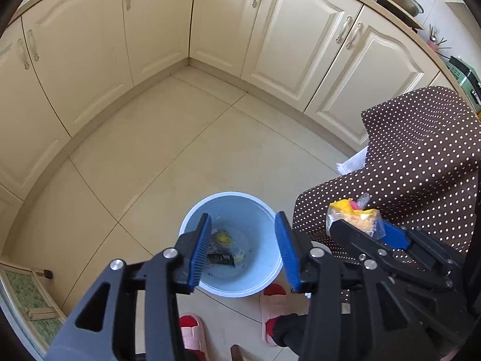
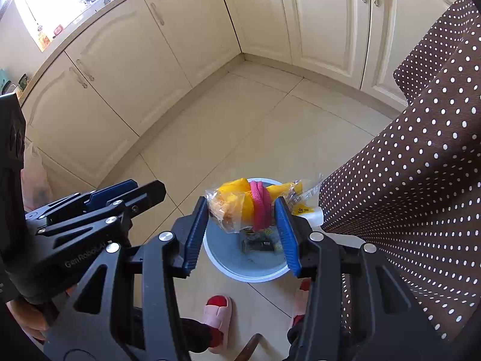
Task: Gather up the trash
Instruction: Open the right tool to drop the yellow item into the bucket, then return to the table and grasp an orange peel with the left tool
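Nearest the cameras, a person's feet in pink slippers [image 2: 218, 310] stand on the tiled floor [image 1: 168, 150], just behind a pale blue bin [image 1: 261, 282].

The left gripper [image 1: 243, 249] hangs above the bin's open mouth with its blue pads apart and nothing between them; wrappers [image 1: 224, 249] lie on the bin's bottom, seen through the gap.

The right gripper [image 2: 242, 231] is clamped on a clear plastic bag [image 2: 237, 207] stuffed with yellow and pink scraps. The bag sticks out past the fingertips and sits over the far rim of the bin, with more trash on the bin bottom beneath it. In the left wrist view the same bag [image 1: 354, 219] shows to the right of the bin, in front of a brown dotted cloth [image 1: 421, 162].

That cloth drapes down just right of the bin. Beyond, bare tiles run to the corner where two rows of cream cabinets [image 1: 156, 24] meet.
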Tool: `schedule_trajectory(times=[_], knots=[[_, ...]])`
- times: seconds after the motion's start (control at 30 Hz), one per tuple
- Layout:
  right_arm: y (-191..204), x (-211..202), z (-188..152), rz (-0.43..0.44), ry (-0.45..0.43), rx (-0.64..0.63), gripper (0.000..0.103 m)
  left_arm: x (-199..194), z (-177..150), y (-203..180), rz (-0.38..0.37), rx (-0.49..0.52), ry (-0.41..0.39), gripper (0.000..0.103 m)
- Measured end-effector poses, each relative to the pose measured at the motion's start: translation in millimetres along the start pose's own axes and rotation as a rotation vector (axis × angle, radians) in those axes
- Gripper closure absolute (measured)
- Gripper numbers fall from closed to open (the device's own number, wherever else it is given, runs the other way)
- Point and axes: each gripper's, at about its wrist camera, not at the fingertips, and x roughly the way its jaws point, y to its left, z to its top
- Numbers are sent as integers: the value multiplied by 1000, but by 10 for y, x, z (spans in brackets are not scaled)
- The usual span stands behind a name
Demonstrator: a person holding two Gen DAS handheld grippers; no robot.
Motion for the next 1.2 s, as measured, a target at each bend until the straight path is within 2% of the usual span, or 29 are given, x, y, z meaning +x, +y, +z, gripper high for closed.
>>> schedule_trajectory(times=[0.13, 0.43, 0.67, 0.77, 0.8, 1.03, 1.2], knots=[[29, 13, 9, 4, 1, -5, 58, -55, -33, 91, 21, -14, -2, 54], [89, 16, 99, 25, -16, -13, 57, -179, 0, 229, 32, -46, -18, 54], [153, -75, 170, 52, -66, -16, 54, -349, 48, 307, 29, -68, -49, 54], [158, -133, 189, 57, -86, -11, 46, -447, 64, 321, 29, -75, -66, 54], [152, -165, 195, 56, -98, -8, 43, -474, 72, 324, 26, -78, -70, 53], [166, -468, 207, 40, -151, -22, 43, -808, 81, 244, 6, -70, -117, 52], [148, -927, 208, 9, -239, -35, 43, -1207, 61, -6, -10, -32, -183, 49]])
